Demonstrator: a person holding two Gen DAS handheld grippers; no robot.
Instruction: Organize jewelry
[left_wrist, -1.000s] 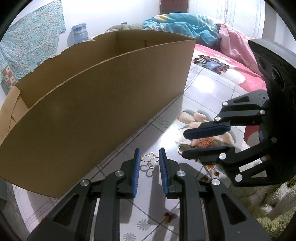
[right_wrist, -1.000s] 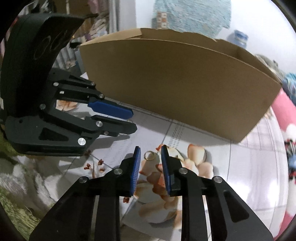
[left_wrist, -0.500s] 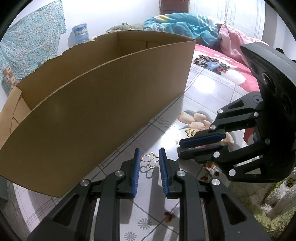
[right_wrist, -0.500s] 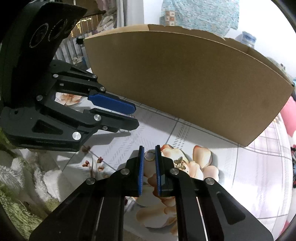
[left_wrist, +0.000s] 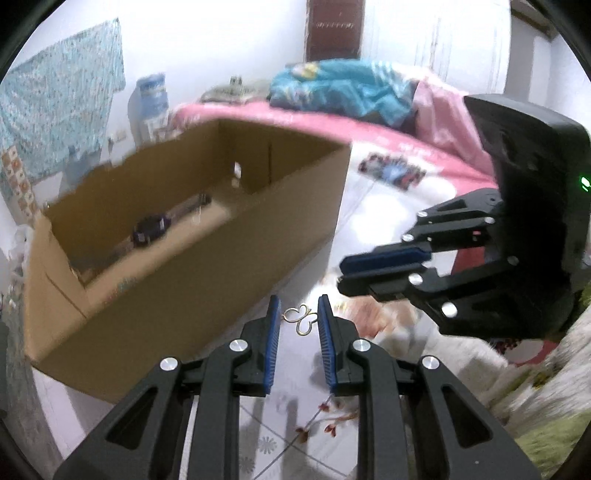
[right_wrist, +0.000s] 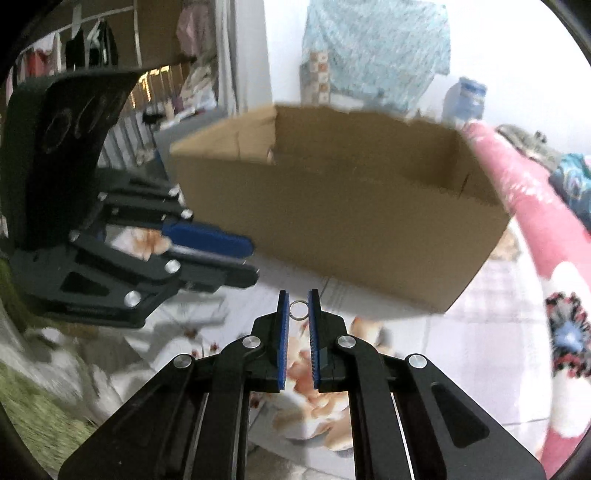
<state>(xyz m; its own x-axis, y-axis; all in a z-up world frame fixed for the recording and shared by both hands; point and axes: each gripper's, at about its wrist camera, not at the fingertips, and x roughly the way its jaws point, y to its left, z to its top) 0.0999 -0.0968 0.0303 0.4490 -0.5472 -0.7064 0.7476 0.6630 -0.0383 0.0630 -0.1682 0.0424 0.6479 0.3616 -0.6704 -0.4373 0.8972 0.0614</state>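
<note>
We hold a gold butterfly pendant (left_wrist: 302, 320) clenched between the blue pads of our left claw (left_wrist: 296, 318), lifted clear of the floral tiled floor (left_wrist: 280, 439). Our right claw (right_wrist: 297, 308) grips a small silver ring (right_wrist: 297, 310) at its tips. Both claws sit just in front of the open cardboard box (left_wrist: 192, 280), where a dark item (left_wrist: 150, 229) lies inside.
</note>
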